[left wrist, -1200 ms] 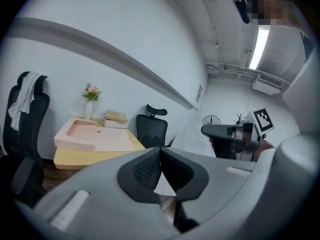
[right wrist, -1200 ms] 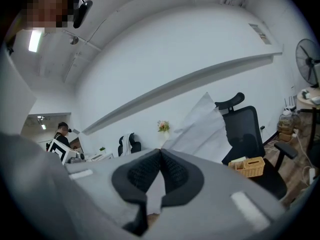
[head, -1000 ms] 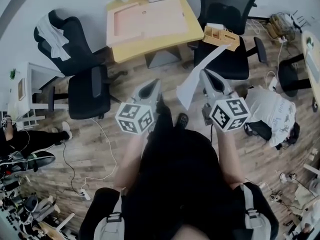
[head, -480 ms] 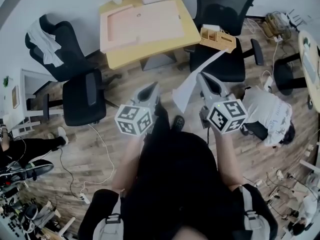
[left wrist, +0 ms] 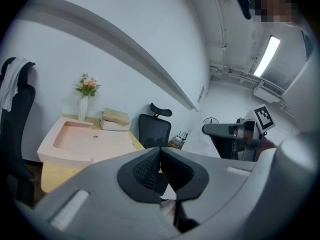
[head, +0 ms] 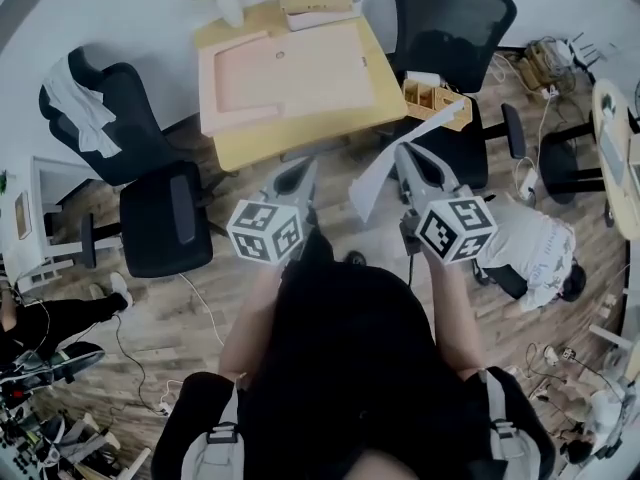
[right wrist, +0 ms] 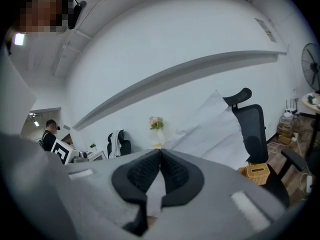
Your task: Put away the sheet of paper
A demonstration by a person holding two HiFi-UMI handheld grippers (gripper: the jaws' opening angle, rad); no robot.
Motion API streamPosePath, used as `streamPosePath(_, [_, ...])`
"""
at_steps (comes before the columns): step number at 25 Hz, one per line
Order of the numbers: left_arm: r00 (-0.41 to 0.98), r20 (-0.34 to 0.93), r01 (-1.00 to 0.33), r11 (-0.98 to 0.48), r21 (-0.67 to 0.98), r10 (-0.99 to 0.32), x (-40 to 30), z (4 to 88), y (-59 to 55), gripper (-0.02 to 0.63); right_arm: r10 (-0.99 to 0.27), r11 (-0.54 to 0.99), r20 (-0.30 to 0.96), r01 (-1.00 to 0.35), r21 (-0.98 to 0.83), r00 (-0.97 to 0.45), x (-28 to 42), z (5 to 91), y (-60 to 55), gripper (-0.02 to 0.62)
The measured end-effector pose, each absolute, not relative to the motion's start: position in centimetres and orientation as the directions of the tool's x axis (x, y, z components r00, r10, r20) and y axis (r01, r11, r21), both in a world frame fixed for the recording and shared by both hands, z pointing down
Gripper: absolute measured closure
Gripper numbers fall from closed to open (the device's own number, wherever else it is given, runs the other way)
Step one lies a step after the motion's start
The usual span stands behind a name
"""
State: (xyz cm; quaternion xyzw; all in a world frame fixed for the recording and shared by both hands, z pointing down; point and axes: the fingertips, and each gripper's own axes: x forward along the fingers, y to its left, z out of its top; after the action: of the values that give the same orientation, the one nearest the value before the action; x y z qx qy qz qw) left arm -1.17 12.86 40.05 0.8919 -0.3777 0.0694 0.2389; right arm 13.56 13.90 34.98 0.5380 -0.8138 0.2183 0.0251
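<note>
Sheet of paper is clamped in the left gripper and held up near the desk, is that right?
Not the left. The right gripper is shut on the sheet of paper, held up near the desk; the right gripper view shows it.

Part of the sheet of paper [head: 372, 180] behind the right hand-held gripper [head: 404, 150]

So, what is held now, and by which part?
The right gripper is shut on the sheet of paper near one edge; the left gripper holds nothing.
</note>
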Motion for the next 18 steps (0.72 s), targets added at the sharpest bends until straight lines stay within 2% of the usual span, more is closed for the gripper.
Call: streamPosePath(18, [0.746,0.312,-0.665,-0.636,0.391,-0.588,-7.7,41.2,0.0,0.597,-0.875,0.274,0.306,-0.905,-0.326,-0.376,6.5,36.1,0.8,0.592])
